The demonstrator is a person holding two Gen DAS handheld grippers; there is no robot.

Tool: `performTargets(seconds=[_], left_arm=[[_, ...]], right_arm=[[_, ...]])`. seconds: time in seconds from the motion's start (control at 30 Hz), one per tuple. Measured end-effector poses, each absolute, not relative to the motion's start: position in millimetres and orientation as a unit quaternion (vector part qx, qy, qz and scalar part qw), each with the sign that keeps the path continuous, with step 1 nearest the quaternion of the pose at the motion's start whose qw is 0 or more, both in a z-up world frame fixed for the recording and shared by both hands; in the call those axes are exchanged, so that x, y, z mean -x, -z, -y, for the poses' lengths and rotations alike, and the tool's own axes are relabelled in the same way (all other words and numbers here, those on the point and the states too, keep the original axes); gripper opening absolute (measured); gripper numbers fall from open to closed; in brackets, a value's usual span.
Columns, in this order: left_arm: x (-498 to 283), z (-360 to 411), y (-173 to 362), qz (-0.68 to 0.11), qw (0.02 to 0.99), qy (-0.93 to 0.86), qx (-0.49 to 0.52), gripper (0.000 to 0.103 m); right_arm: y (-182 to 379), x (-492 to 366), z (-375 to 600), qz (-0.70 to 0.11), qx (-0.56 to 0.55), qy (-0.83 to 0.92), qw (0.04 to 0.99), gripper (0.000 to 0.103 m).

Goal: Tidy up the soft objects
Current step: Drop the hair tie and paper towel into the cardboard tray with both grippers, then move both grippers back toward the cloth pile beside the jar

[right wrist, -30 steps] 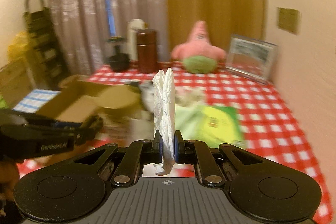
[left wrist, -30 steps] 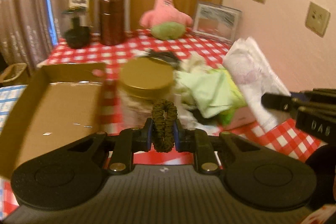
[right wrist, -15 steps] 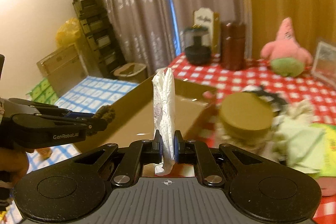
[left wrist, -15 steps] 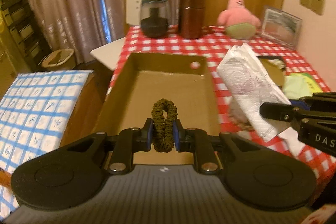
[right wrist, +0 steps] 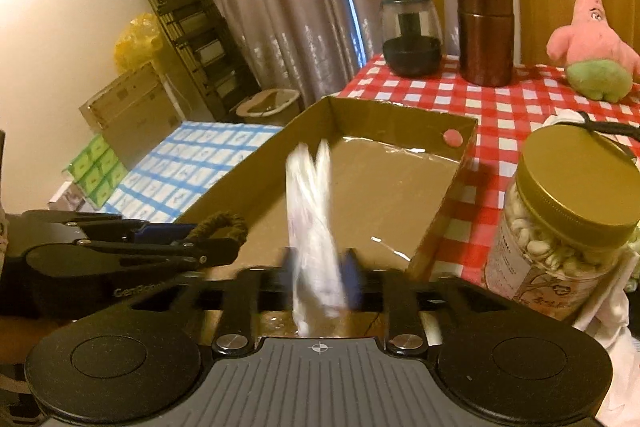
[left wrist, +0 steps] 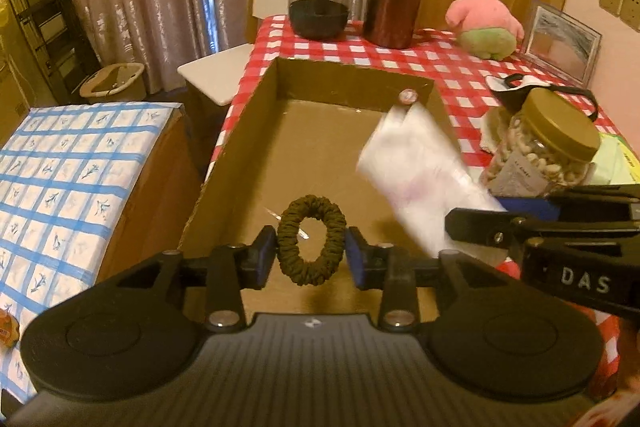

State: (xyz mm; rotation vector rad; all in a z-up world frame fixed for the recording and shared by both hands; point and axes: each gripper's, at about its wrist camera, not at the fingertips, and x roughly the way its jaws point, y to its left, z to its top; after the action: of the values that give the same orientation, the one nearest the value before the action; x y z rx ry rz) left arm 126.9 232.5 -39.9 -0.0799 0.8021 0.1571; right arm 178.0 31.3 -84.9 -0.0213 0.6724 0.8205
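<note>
Releasing: both tongs have just been opening over the cardboard box (left wrist: 340, 155); left tongs (left wrist: 311, 247) slack around the scrunchie (left wrist: 311, 241), right tongs (right wrist: 320, 271) letting the tissue pack (right wrist: 314, 211) drop.

One cardboard box (left wrist: 248, 131), one scrunchie (left wrist: 311, 241), one tissue pack (left wrist: 416, 171) (blurred), two jars (left wrist: 394, 5).

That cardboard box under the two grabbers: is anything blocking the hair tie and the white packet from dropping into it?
Nothing visible does. The hair tie and white packet both hang over the open cardboard box, whose floor beneath looks bare. The jaws of both have just been opening, each item between its fingers.
</note>
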Motion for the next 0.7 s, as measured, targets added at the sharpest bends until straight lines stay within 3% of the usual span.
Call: performTargets(seconds=[0.07,0.7], left_arm=[[-127,-236,42,-0.392,0.915,-0.083,0.04,0.039],[-95,-203,3,-0.364,0.927,-0.082,0.046,0.04]], right_arm=[[87,-180,-28,-0.318,0.002,-0.394,0.862,0.059],[59,-128,67,-0.29,-0.005,-0.33,0.898,0.059]])
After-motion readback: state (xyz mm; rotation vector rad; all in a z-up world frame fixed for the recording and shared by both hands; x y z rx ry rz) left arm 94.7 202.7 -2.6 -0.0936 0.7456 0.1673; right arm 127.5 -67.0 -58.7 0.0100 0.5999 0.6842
